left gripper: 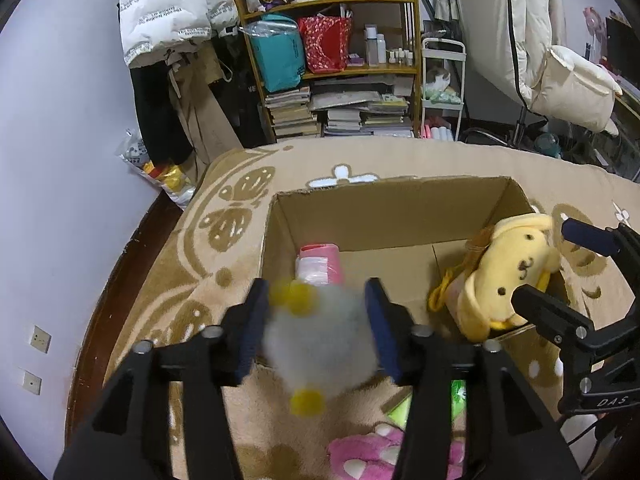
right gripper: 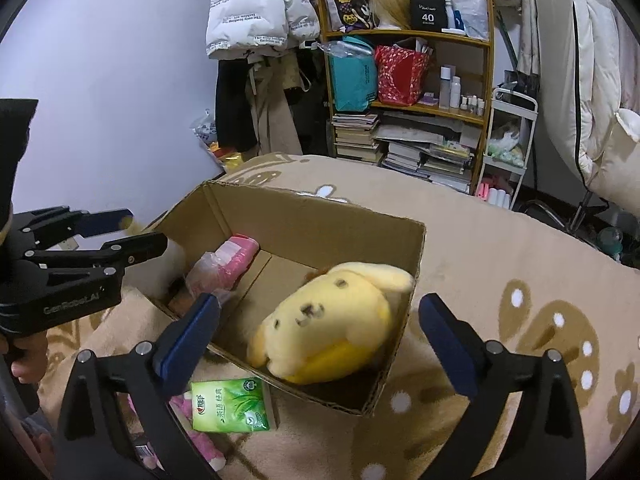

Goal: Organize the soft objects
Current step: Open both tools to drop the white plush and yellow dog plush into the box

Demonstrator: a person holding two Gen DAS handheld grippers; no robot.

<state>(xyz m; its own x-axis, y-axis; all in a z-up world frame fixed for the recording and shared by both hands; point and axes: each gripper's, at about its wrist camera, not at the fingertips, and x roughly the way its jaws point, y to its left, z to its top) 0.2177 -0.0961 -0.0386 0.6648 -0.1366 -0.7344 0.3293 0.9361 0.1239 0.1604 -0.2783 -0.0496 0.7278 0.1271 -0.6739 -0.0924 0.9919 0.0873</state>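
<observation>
An open cardboard box [left gripper: 384, 196] [right gripper: 320, 208] stands on a beige blanket. My left gripper [left gripper: 316, 320] is shut on a grey fluffy toy with yellow feet [left gripper: 320, 340], held at the box's near rim. A yellow plush dog [left gripper: 504, 276] [right gripper: 332, 320] lies in the box's right end, blurred. My right gripper [right gripper: 320, 336] is open and empty, its jaws wide on either side of the dog; it also shows in the left wrist view [left gripper: 556, 268]. A pink wrapped pack [left gripper: 320, 264] [right gripper: 228, 264] lies in the box's left end.
A green tissue pack [right gripper: 232, 404] [left gripper: 456, 396] and a pink plush [left gripper: 372, 456] [right gripper: 196, 436] lie on the blanket [right gripper: 500, 280] in front of the box. A loaded bookshelf [left gripper: 340, 60], hanging coats and a white cart stand behind.
</observation>
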